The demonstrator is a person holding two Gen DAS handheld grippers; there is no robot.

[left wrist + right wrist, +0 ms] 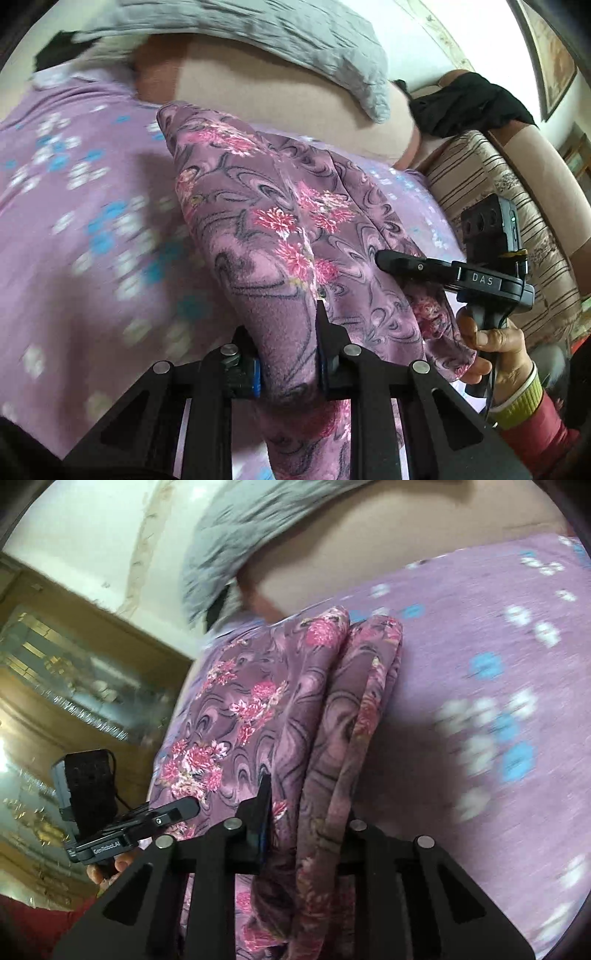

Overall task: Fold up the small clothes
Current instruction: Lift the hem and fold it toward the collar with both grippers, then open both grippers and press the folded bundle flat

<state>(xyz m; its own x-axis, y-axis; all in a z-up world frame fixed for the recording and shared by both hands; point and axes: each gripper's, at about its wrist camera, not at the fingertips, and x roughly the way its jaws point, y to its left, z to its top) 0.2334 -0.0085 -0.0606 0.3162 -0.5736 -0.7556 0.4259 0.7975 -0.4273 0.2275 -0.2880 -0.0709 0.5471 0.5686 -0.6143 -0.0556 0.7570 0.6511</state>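
Soft indoor daylight — bedsheet (pixel 74 192) motion-smeared (both views), fisheye corners dark, shadow beside floral garment (pixel 258 716).

It was a home bedroom: a bed under a lilac flowered sheet (pixel 74 192), a grey pillow (pixel 295 40) far, a striped sofa (pixel 491 206) right.

A bed with a purple flowered sheet (pixel 81 192) fills the view. Behind the sheet stands a tan headboard (pixel 266 85) draped with a grey blanket (pixel 280 33). Right of the sheet sits a striped sofa (pixel 491 192) under a white wall (pixel 480 40). Left of it, a wooden glass-fronted cabinet (pixel 74 664).
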